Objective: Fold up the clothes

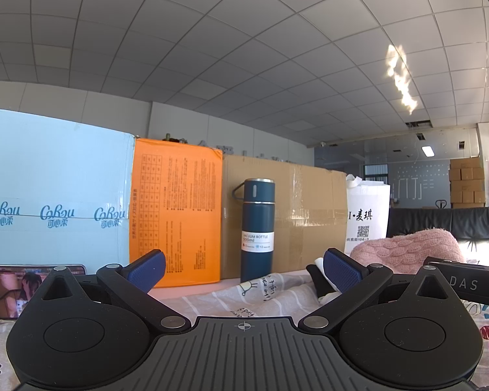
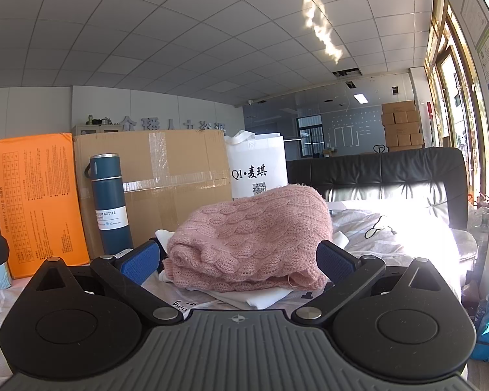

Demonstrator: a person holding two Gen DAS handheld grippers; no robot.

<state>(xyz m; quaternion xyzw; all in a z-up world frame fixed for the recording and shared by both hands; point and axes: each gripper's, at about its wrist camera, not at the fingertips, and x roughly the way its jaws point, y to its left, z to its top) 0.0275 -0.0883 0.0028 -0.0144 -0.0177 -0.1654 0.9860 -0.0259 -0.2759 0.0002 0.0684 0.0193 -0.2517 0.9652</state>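
While both my tongs sit spread wide and holding nothing, left gripper (image 1: 244, 268) facing the blue bottle (image 1: 257, 229), right gripper (image 2: 239, 259) just short of the folded pink sweater (image 2: 254, 238), bed (image 2: 391, 228) edge.

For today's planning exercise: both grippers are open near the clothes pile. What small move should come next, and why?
Probably ease the right gripper forward and close on the folded pink cable-knit sweater: its open fingers already flank that sweater, which tops the white garments. The left gripper faces only the dark blue vacuum bottle.

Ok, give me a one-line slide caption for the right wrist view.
Open right gripper faces a folded pink sweater stacked on white clothes, boxes behind.
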